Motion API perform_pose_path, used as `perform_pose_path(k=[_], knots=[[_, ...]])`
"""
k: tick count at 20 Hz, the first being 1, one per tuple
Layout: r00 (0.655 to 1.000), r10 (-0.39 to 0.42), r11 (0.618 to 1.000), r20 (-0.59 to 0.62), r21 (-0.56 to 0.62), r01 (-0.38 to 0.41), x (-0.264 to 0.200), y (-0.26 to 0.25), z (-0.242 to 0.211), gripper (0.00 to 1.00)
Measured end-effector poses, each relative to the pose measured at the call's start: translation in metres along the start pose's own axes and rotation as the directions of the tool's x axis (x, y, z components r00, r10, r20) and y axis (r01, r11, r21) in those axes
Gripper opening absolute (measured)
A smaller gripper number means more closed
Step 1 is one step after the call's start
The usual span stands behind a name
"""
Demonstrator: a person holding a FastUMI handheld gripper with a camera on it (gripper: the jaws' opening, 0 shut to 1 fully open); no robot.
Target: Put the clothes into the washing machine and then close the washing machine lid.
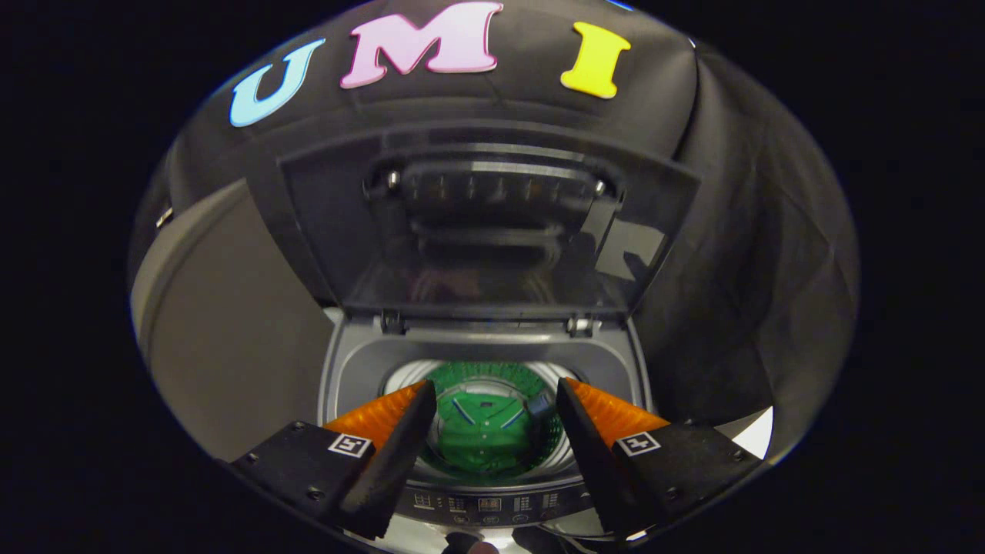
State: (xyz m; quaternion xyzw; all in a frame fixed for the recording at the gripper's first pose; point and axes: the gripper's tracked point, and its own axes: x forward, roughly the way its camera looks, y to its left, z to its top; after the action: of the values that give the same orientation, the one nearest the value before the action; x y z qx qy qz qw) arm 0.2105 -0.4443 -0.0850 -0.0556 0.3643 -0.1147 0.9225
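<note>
A grey top-loading washing machine (616,369) stands just ahead of me with its dark see-through lid (492,231) raised upright against the booth wall. Down in the drum lies a green garment (481,438) with light stripes at its collar. My gripper (492,392) hovers above the drum opening, open, with nothing between its fingers. The garment shows in the gap between the two fingers, well below them. The machine's control panel (485,505) runs along the front rim beneath the fingers.
A grey panel or wall (231,338) rises to the left of the machine. Black cloth (754,292) hangs behind and to the right. A bright patch of floor or surface (758,435) shows low at the right.
</note>
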Motion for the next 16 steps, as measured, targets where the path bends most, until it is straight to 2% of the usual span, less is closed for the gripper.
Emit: perform_pose_path(k=[7,16], knots=[[0.991,0.001,1.000,0.131,0.029,-0.005,-0.025,-0.008,0.075,0.99],[0.964,-0.010,0.998,0.266,0.062,-0.006,-0.021,-0.020,0.167,0.99]])
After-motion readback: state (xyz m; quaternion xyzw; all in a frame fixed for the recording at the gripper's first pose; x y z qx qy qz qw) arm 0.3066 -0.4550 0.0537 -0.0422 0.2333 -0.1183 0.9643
